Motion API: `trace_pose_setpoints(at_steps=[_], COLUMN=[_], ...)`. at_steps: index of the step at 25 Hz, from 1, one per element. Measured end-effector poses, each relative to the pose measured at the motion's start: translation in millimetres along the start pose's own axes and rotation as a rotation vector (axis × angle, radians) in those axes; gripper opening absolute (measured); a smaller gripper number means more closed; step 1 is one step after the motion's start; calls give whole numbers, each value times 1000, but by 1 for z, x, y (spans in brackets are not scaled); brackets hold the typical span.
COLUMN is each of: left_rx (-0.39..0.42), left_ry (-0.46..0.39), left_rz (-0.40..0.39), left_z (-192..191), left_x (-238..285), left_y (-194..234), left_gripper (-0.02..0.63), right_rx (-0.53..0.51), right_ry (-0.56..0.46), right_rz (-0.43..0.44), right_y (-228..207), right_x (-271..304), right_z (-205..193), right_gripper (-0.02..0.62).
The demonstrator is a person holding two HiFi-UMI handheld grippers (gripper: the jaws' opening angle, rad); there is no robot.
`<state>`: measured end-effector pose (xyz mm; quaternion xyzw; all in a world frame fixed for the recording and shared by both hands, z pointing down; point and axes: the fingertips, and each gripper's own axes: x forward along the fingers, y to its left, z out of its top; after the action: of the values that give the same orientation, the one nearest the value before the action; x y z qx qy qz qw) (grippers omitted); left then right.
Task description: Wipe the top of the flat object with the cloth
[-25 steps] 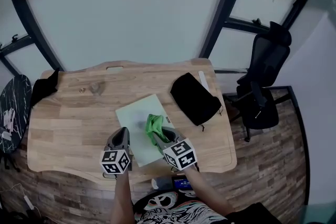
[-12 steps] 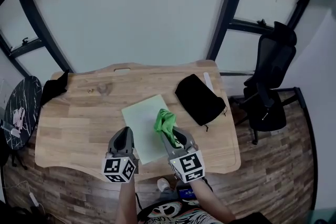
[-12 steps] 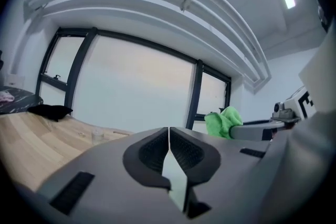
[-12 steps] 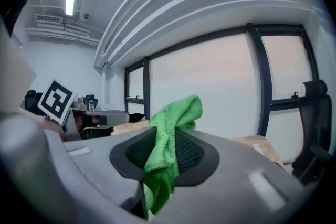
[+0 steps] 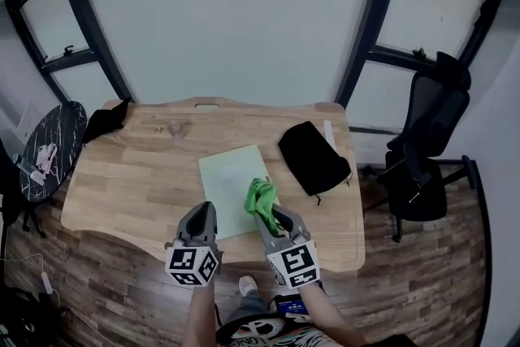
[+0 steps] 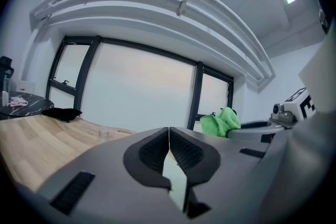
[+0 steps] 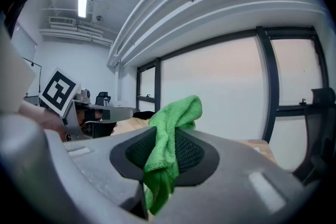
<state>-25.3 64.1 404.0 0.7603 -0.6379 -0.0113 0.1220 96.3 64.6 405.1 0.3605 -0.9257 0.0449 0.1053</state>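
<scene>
The table [image 5: 122,183] bears the pale mat [image 5: 227,175] at its middle, long axis running away from the person; the mat lies just ahead of and below both grippers; the right gripper [image 5: 264,214], over its near right corner, is clamped on the green cloth [image 5: 260,195]; the left gripper [image 5: 203,211], jaws together and empty, hangs by the near left edge

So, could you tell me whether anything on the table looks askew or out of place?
Nothing spilled or damaged. The pale green sheet lies at an angle to the edges of the table, and a black cloth seems to overhang the far left corner.
</scene>
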Motion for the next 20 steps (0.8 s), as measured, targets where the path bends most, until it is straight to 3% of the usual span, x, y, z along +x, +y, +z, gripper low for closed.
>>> trace_pose_setpoints(at_steps=[4, 8, 12, 20], left_rx=[-33, -8, -49, -16], left_ry=[-40, -23, -54, -95], left_rz=[11, 39, 58, 59], left_z=[3, -11, -20, -3], left_x=[-24, -43, -61, -67], left_y=[-12, -24, -30, -51], left_gripper=[9, 9, 9, 9], right_rx=[-23, -41, -48, -49], right_ry=[-5, -14, -36, -23], right_rz=[16, 6, 12, -6], right_y=[9, 11, 16, 1], right_x=[-21, -42, -60, -80], right_z=[-2, -13, -15, -23], right_gripper=[89, 89, 89, 89])
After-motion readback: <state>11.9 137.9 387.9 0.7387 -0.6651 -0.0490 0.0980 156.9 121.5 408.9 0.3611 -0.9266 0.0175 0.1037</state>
